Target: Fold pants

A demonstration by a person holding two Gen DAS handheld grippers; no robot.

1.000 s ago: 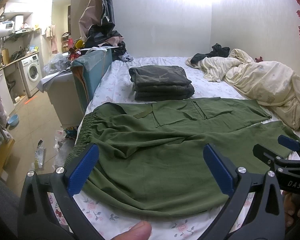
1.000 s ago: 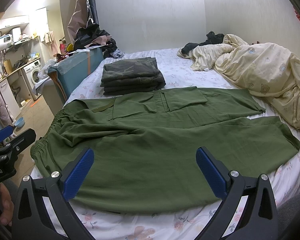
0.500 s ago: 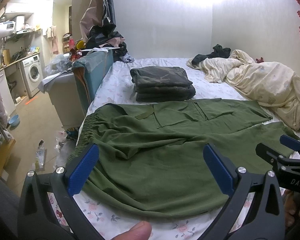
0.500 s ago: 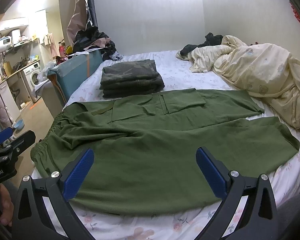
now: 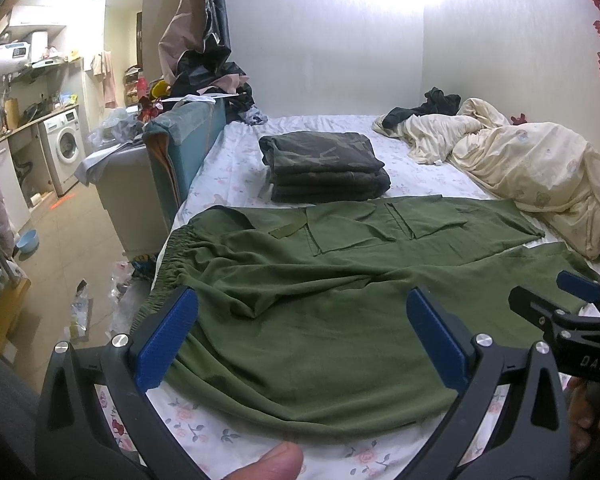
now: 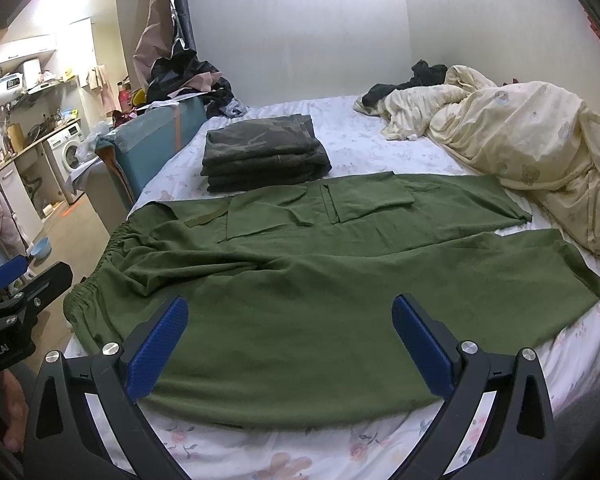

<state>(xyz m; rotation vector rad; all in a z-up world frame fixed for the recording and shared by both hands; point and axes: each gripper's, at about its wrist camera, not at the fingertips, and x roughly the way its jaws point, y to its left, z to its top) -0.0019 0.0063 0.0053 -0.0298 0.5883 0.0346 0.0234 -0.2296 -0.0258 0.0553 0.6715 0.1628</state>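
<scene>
Olive green pants (image 5: 320,292) (image 6: 312,280) lie spread across the flowered bed sheet, elastic waistband at the left, both legs running right, cargo pockets on the far leg. My left gripper (image 5: 302,340) hovers open over the near edge by the waist, nothing between its blue pads. My right gripper (image 6: 290,344) hovers open over the near leg, also empty. Each gripper shows at the edge of the other's view: the right one (image 5: 572,312) and the left one (image 6: 16,284).
A stack of folded camouflage pants (image 5: 324,164) (image 6: 262,152) sits just beyond the green pair. A crumpled cream quilt (image 5: 532,168) (image 6: 512,140) fills the right side of the bed. A teal headboard (image 5: 184,148), clutter and a washing machine (image 5: 62,152) stand to the left.
Both grippers have drifted slightly; the pants lie as before and nothing was grasped.
</scene>
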